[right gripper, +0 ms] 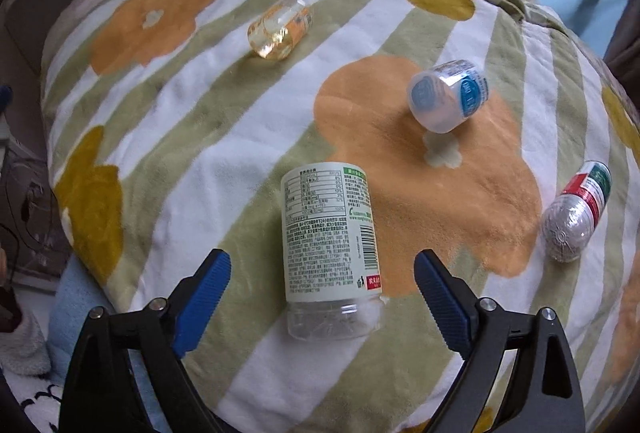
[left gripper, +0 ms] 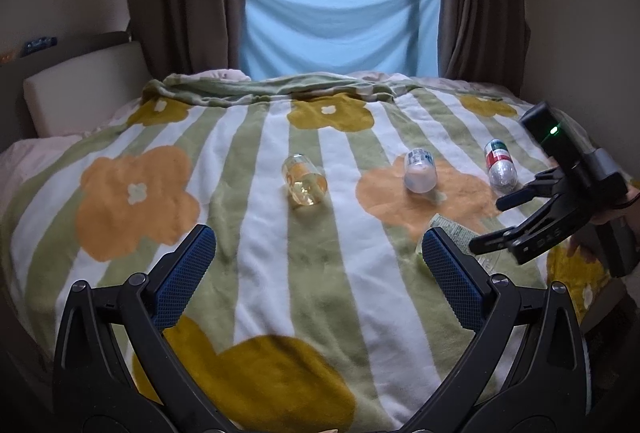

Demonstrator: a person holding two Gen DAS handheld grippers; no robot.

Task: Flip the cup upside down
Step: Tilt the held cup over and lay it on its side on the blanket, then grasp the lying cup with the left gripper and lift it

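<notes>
Right wrist view: right gripper fingers spread, empty, straddling the green-label cup, which lies on its side on the bed, apparently empty; judged: flip not yet begun, grasp and inversion remain. Farther off lie a blue-label cup, red-green cup and yellowish cup, contents unclear. Left gripper open, holding nothing.

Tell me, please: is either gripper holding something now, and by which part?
Nothing is held. The right gripper is open around the green-label cup without touching it; the left gripper is open over the blanket.
</notes>
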